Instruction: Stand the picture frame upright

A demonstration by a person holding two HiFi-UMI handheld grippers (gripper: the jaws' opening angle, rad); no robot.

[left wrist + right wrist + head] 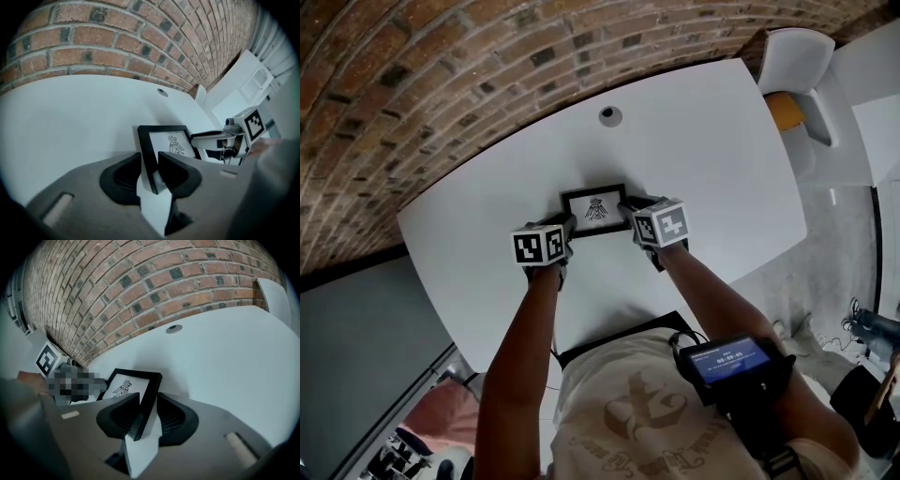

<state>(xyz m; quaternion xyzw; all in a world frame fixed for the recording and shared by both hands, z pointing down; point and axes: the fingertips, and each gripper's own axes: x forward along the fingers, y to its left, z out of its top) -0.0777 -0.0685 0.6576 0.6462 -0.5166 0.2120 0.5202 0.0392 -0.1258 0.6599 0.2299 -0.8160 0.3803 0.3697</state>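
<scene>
Picture frame on white table, print side turned up toward me. My left gripper spread wide, frame's left edge between jaws, not pinched. My right gripper spread too, straddling right edge.

White table against a red brick wall, white chair beside.

txt: none legible | L cube, R cube: b/w sq marker codes | wrist screen: blue, timer-like digits, too blurry | shirt print: unreadable | frame pic: sketch only
</scene>
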